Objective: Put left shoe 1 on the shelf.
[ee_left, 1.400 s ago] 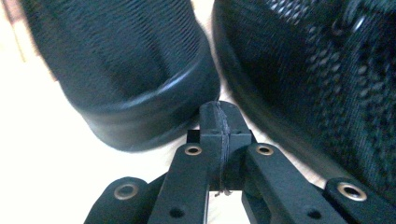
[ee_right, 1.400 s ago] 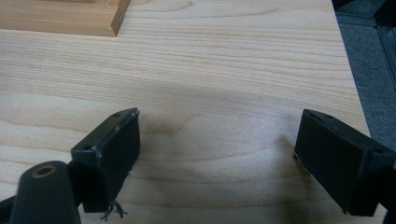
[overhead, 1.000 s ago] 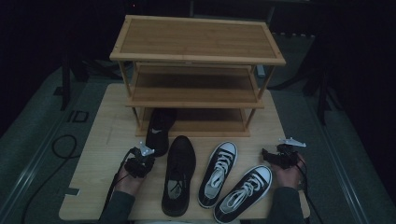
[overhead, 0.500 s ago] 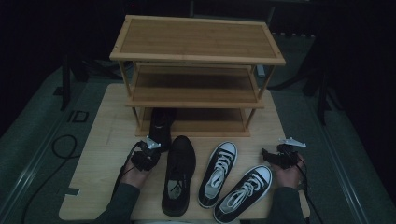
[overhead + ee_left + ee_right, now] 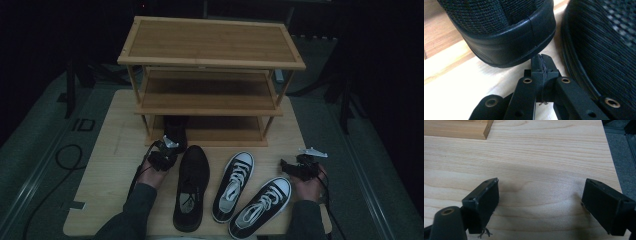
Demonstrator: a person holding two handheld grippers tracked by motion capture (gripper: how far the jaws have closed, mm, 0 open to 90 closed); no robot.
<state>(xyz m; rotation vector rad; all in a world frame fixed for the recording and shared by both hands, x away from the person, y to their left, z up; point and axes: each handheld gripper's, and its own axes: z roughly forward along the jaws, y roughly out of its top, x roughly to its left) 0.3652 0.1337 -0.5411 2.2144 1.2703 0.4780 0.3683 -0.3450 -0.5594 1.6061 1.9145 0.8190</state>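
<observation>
Where dark floor [image 5: 45, 130] surrounds it, pale wooden table [image 5: 115, 150] bears a shoe rack [image 5: 210, 45].

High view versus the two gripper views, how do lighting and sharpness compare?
High view: dim, dark surroundings, the three-tier wooden shoe rack readable. Left gripper view: bright, the black mesh shoe heel close and slightly soft. Right gripper view: sharp light wooden tabletop, soft shadows.

Both forearms wore dark grey sleeves. The left gripper [image 5: 541, 61] was black, with brass-coloured rivets along its linkage arms. The right gripper [image 5: 539, 205] had blocky black pads, one frayed, and carried a grey three-cornered plate.
</observation>
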